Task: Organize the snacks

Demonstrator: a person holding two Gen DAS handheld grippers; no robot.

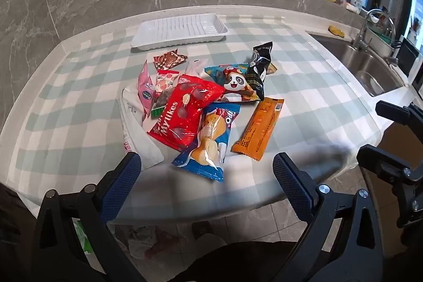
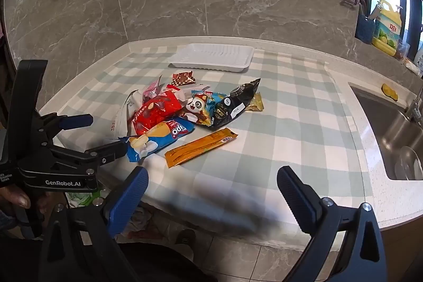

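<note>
Crinkly foil snack packets (image 1: 208,99) lie heaped before a white tray (image 1: 179,31).

"Mylikes" on red snack bag (image 1: 185,112), "GenRobot.AI" on left tool (image 2: 105,134)

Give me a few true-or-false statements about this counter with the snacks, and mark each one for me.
1. The white tray already holds several snacks. False: it holds none; the packets lie in a heap in front of it.
2. The orange packet lies apart from the heap, flat on the checked cloth. True.
3. The left gripper is shut on the blue packet. False: its jaws stand open and hold nothing.
4. The right gripper is open. True.
5. A sink is set into the counter to the right of the cloth. True.
</note>
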